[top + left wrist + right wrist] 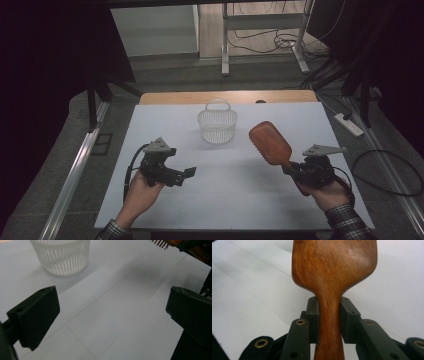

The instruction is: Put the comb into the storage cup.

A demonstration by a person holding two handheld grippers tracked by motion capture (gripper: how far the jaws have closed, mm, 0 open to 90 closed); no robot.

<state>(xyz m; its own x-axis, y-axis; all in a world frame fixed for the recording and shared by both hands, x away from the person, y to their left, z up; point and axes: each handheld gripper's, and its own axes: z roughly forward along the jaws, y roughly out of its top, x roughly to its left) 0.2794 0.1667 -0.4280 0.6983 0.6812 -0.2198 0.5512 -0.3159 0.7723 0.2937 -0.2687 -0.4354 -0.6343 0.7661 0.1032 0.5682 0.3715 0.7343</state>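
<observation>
On the white table (pixel 225 200) the basket (pixel 217 126) holds nothing visible; right tool (pixel 291 169) grips the hairbrush (pixel 270 143), left tool (pixel 186 175) gapes.

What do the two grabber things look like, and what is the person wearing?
Both are black. The left gripper and right gripper each carry a grey three-cornered plate on top, and a black cable trails from each. Brass-coloured rings dot the right one's links. The jaws are blocky black pads with small holes. The sleeves are plaid.

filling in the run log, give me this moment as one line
right gripper: shut on hairbrush handle, brush held above table | left gripper: open, nothing between jaws | basket: upright at table's far side
</observation>
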